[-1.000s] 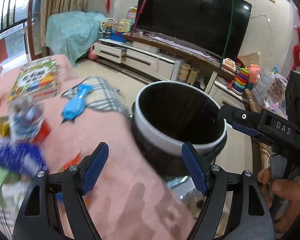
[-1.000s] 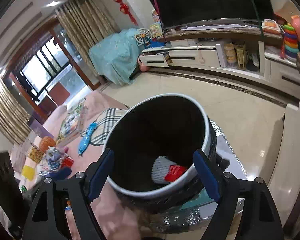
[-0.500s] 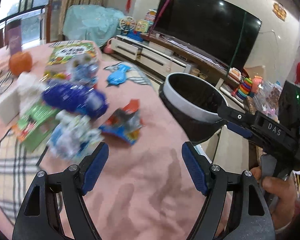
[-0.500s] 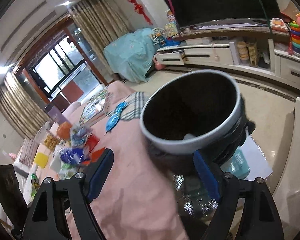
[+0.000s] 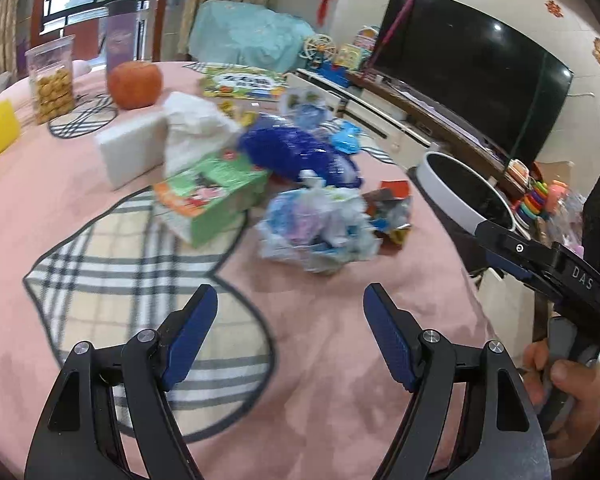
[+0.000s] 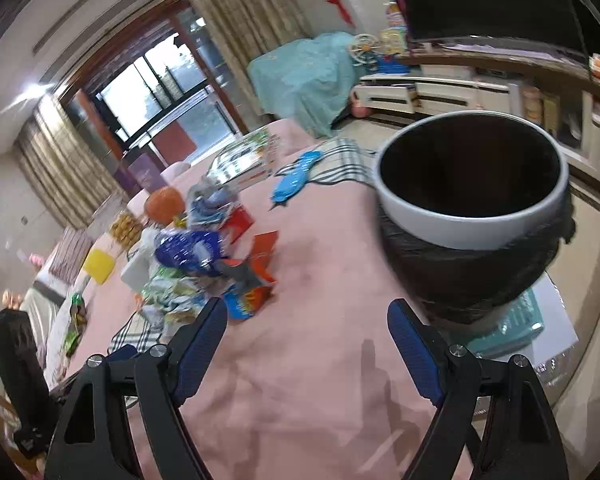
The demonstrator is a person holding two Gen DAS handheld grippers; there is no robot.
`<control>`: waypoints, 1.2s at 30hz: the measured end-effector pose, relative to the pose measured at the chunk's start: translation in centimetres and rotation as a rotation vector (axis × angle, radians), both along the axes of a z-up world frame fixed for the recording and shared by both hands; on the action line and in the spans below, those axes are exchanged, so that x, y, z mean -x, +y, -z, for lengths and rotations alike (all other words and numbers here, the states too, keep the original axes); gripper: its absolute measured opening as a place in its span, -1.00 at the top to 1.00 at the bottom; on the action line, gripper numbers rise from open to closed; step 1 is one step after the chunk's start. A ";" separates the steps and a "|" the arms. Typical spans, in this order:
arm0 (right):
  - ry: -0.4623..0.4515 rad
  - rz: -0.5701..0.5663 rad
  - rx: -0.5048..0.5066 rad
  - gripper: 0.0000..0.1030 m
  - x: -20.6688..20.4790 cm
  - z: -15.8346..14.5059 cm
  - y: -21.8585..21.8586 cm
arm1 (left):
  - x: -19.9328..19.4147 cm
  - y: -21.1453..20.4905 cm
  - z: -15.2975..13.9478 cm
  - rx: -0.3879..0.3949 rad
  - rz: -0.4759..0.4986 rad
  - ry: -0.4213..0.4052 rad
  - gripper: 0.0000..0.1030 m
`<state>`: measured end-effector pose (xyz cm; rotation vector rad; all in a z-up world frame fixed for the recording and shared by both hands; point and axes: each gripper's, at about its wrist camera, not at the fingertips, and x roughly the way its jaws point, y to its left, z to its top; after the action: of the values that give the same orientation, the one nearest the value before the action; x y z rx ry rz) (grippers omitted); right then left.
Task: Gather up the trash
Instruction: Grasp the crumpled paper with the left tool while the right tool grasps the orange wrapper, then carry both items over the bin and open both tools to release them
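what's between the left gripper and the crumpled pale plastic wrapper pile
Only bare pink tablecloth, seen in the left wrist view; the open left gripper has nothing before the crumpled pale plastic wrapper pile.

"DAS" on right gripper (image 5: 500,252) body

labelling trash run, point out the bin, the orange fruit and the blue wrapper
bin (image 6: 452,229), right wrist view, white rim front
orange fruit (image 5: 134,84), left wrist view, middle
blue wrapper (image 5: 296,154), left wrist view, crumpled middle

Both tongs, left (image 5: 290,312) and right (image 6: 306,330), gape empty, tilted downward; a hand (image 5: 568,396), seemingly the right, grips its handle.
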<state>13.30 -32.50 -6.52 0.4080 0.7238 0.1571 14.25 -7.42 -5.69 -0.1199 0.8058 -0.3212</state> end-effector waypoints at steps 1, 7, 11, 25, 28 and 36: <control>-0.002 -0.015 -0.001 -0.63 -0.2 0.1 0.4 | 0.0 0.4 0.2 0.001 -0.004 0.006 -0.50; 0.029 -0.079 0.001 -0.62 -2.0 1.4 2.3 | -0.5 0.4 0.4 -0.002 0.025 0.029 -0.51; 0.037 -0.096 -0.003 -0.60 -3.5 1.9 2.5 | -1.3 0.0 0.3 0.008 0.042 0.042 -0.54; 0.103 -0.158 0.034 0.77 -7.0 3.8 3.4 | -5.0 -3.0 1.5 -0.027 0.096 0.048 0.44; 0.080 -0.166 0.023 0.82 -6.5 3.4 3.3 | -4.8 -2.8 1.7 -0.009 0.099 0.048 0.57; 0.057 -0.125 0.008 0.85 -4.6 2.3 1.8 | -3.4 -3.1 0.8 0.015 0.128 0.035 0.62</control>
<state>17.86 -30.75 -8.79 0.3609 0.8066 0.2615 17.70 -10.49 -6.44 -0.0880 0.8475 -0.4470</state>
